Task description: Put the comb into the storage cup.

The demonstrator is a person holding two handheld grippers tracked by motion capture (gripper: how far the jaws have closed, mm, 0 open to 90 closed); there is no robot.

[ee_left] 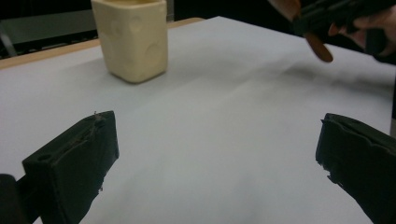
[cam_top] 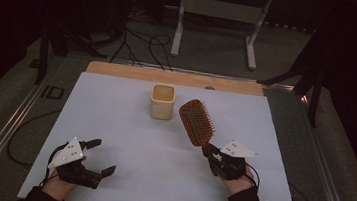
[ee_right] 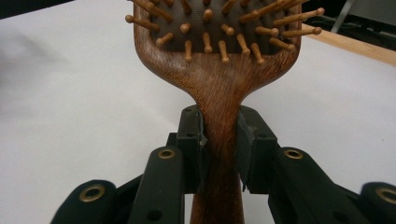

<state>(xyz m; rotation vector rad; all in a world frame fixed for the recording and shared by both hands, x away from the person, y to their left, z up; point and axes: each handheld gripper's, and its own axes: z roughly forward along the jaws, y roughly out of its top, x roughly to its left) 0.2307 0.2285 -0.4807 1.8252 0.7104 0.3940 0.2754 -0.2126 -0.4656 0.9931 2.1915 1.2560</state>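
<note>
The right claw (ee_right: 219, 140) clenches the hairbrush (cam_top: 196, 122) low on its neck at frame centre; the heavy head could pivot and miss the cup (cam_top: 162, 101). The left claw (cam_top: 91, 157) hangs released.

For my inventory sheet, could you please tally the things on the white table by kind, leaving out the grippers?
Wooden paddle hairbrush: 1
Cream square cup: 1
Total: 2
</note>
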